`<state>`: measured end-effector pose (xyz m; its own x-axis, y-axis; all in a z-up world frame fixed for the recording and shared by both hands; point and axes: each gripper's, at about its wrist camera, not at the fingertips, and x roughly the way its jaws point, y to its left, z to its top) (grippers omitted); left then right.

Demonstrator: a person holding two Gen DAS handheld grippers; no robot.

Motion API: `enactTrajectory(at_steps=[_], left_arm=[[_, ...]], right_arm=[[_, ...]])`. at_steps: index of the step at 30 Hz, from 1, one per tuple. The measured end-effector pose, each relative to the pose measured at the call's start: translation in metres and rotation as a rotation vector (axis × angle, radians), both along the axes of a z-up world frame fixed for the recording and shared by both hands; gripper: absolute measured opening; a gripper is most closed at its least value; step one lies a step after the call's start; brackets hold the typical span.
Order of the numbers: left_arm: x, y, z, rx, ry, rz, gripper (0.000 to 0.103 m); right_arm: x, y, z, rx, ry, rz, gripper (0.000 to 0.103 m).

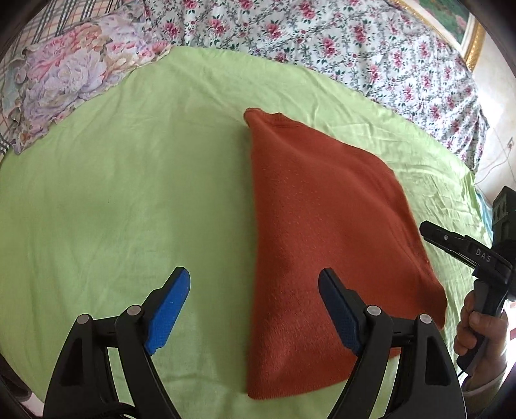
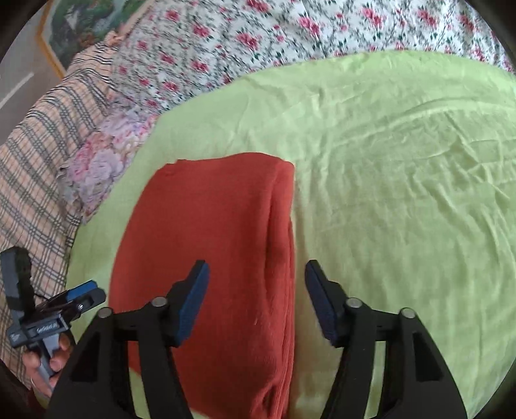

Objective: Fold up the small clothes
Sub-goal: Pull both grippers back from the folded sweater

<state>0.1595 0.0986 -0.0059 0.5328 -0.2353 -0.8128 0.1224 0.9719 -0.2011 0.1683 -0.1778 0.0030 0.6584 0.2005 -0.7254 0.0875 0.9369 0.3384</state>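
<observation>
A rust-orange knit garment (image 1: 322, 232) lies folded into a long strip on the light green sheet (image 1: 129, 193). It also shows in the right wrist view (image 2: 213, 251), with its folded edge on the right. My left gripper (image 1: 254, 290) is open and empty, above the garment's near left edge. My right gripper (image 2: 256, 283) is open and empty, above the garment's right folded edge. The right gripper shows at the right edge of the left wrist view (image 1: 458, 245). The left gripper shows at the lower left of the right wrist view (image 2: 71, 303).
A flowered bedspread (image 1: 322, 38) lies beyond the green sheet (image 2: 403, 161). A pastel flowered cloth (image 1: 61, 83) and a plaid cloth (image 2: 35, 167) lie at the sheet's left side. A framed picture (image 1: 464, 29) stands at the far right.
</observation>
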Motion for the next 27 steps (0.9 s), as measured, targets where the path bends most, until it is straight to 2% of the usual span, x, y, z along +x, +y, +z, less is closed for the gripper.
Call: enactTrajectory(at_steps=[4,9,13,18,24,27], left_arm=[[0.003,0.000,-0.002,0.005,0.007,0.003,0.082],[-0.006,-0.012,0.001,0.039,0.000,-0.002,0.082],[-0.021,-0.025,0.008,0.082,-0.027,-0.007,0.082],[-0.043,-0.038,0.012,0.163,-0.053,-0.014,0.084],[-0.060,-0.045,0.014,0.214,-0.066,-0.011,0.085],[-0.065,-0.044,0.016,0.241,-0.075,0.002,0.086]], right_arm=[[0.006,-0.002,-0.006,0.035,0.006,-0.005,0.057],[-0.005,0.005,-0.002,0.034,-0.004,0.007,0.057],[-0.021,0.017,0.008,0.017,-0.019,0.038,0.057],[-0.039,0.035,0.014,-0.051,-0.034,0.062,0.057],[-0.051,0.049,0.015,-0.083,-0.032,0.080,0.059],[-0.057,0.055,0.015,-0.098,-0.032,0.084,0.066]])
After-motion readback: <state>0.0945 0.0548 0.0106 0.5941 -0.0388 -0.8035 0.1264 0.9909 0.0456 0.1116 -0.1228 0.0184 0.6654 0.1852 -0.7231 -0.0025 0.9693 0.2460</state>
